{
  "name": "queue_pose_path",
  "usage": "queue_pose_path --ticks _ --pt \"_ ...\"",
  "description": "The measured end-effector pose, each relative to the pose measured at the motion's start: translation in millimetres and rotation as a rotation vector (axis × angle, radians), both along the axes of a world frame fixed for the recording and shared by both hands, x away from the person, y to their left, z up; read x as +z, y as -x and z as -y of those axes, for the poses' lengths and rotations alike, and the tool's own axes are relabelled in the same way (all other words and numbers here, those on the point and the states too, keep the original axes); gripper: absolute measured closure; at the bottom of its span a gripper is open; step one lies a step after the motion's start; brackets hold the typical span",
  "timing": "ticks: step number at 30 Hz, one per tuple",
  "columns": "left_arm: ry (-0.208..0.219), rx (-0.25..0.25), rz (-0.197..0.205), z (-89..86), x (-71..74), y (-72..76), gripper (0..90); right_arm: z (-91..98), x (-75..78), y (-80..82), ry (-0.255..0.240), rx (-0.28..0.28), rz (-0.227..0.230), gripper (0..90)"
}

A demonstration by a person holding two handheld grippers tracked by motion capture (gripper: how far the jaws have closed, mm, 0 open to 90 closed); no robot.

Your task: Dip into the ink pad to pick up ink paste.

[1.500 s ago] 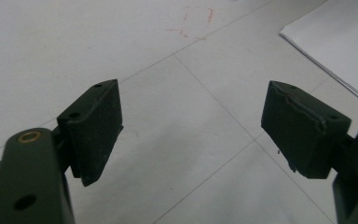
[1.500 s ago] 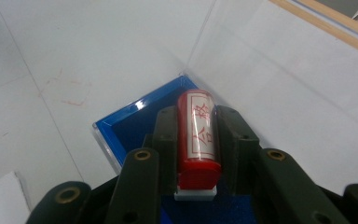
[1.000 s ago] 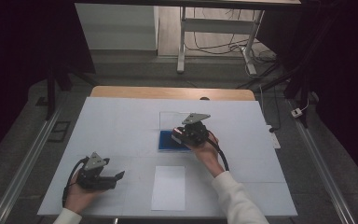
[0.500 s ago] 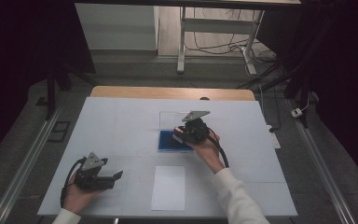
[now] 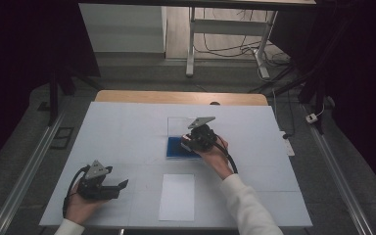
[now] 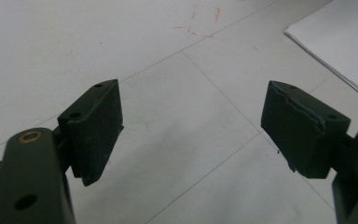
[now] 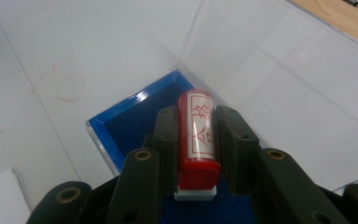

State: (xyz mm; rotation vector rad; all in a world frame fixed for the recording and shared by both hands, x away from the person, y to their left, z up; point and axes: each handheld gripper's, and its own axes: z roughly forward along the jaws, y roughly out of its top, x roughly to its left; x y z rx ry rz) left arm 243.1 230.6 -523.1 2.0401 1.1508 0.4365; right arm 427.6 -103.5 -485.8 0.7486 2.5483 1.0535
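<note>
Nothing much is shifting since a second ago: right gripper (image 7: pixel 193 135) is still pinching the red stamp (image 7: pixel 196 135) over the blue ink pad (image 5: pixel 177 146). Left gripper (image 6: pixel 191 126) is idling, spread. Risk: stamp tilting between the jaws, inking unevenly, smearing the paper sheet (image 5: pixel 177 197).

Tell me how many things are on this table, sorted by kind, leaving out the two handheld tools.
Red stamp, held between the right tool's jaws: 1
Blue ink-pad box with its clear lid standing open: 1
White paper sheet: 1
Total: 3
</note>
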Motion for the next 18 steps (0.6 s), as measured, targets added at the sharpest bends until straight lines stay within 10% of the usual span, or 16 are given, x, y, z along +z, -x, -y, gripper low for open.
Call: queue_pose_path --ticks 18 --pt "-0.004 0.003 -0.002 -1.4 -0.4 0.8 21.1 -0.1 0.7 -4.9 0.034 -0.006 -0.05 70.4"
